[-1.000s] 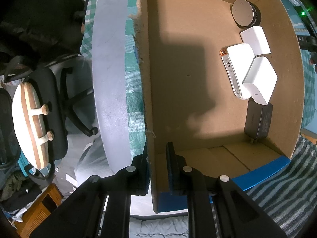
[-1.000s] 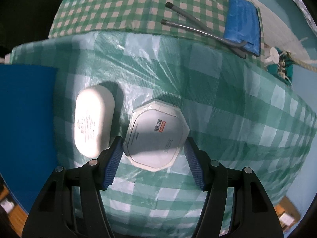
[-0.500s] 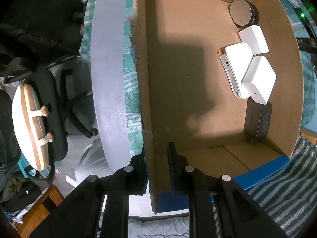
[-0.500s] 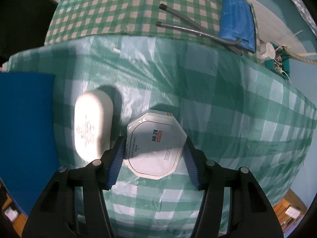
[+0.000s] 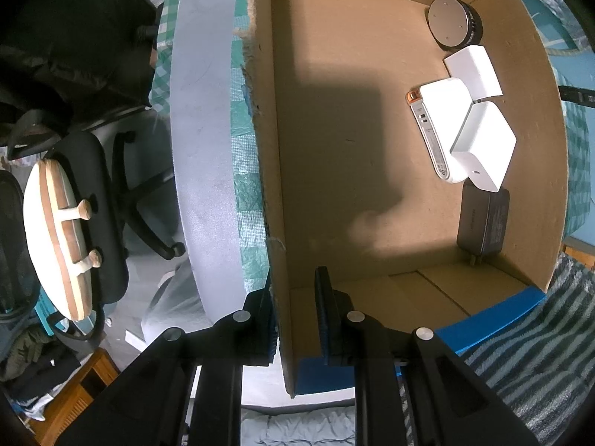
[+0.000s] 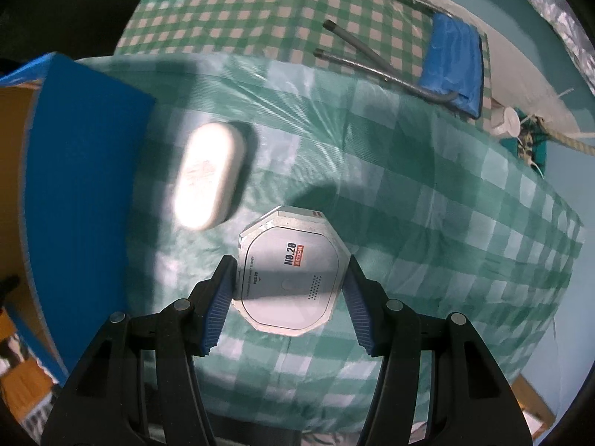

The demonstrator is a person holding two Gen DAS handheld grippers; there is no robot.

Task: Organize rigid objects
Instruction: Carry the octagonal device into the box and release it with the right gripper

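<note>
Two pairs of tongs show only in part; each camera cuts off its black arms at the lower edge, and no hand is in view. The left tongs (image 5: 293,319) stand narrow astride the raw edge of the cardboard box (image 5: 277,186); the outer pad lies against the wall, while a sliver of gap shows before the inner one, so whether they truly pinch it cannot be told from this angle. Inside the box, on its matte brown floor, lie a round dark puck with a grey top (image 5: 453,22), two glossy white cube chargers (image 5: 483,146), a flat white power bank (image 5: 438,126) partly hidden beneath them, and a dark grey adapter (image 5: 483,223) whose print is too small to read.

The right tongs (image 6: 288,282) hold the octagonal device (image 6: 288,278), their ribbed blue pads pressed on its two opposite edges; it is flat, pale grey, with a rounded inset face, a patch of tiny holes and an orange label, and its near edge is partly in shadow. It hangs above the table (image 6: 427,223), which wears a crinkled, shiny green-checked cover; the white oval case (image 6: 212,174) on that cover is smeared by blur, its markings unreadable. A blue-taped box flap (image 6: 81,171) fills the left side, its far end cut off.
</note>
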